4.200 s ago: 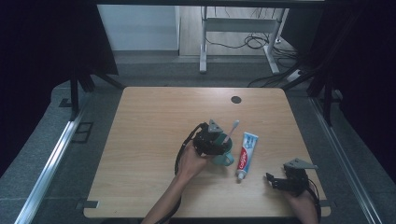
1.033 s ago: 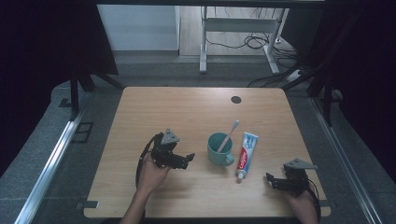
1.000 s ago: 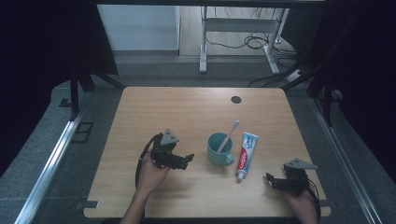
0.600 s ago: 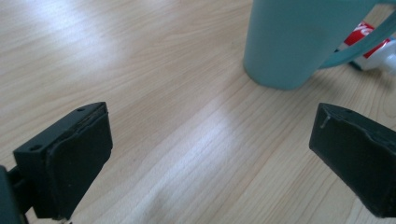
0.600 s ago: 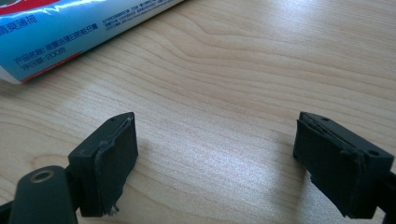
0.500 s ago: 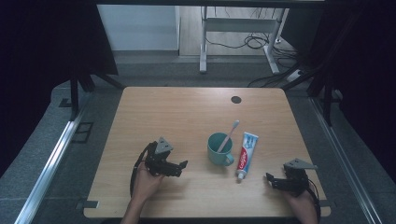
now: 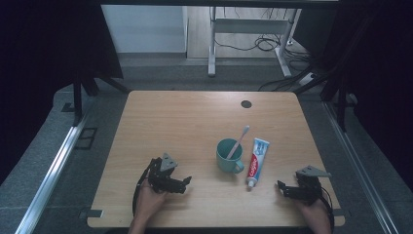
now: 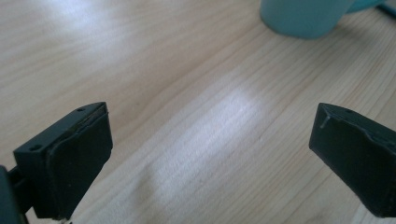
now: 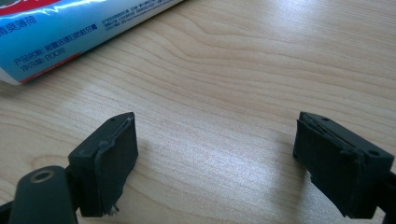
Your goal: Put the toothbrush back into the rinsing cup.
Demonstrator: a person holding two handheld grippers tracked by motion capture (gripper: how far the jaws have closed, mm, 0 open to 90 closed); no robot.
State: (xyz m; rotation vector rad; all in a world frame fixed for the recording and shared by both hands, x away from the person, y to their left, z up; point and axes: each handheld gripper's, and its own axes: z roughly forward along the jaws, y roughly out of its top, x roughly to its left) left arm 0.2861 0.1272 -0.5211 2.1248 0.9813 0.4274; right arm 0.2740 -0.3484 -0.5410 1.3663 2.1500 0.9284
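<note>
We've got both hand-held grippers parked low on the counter (image 7: 160, 117), near the bottom edge of the high view, w/ the work items between them. The left hand-held gripper (image 7: 184, 182) sits at lower left, jaws wide apart & nothing between them; in the left gripper view its pads frame bare wood, w/ the teal cup (image 8: 306, 16) at the upper right of that frame, well apart. The right hand-held gripper (image 7: 282, 189) rests at lower right, jaws likewise spread & empty; in the right gripper view the toothpaste tube (image 9: 70, 28) runs across the upper left corner, near but not touching. In the high view the cup (image 7: 228, 156) stands upright at centre w/ a toothbrush (image 7: 239, 140) leaning in it, head up toward upper right. The tube (image 7: 254, 161) lies flat just right of the cup, long axis running top to bottom of the frame w/ a slight tilt, cap end at the bottom. We judge the tube is the likely next pick: the right gripper is nearer, the cap end lies up & left of it, so its jaws would need to straddle the tube across its width.
</note>
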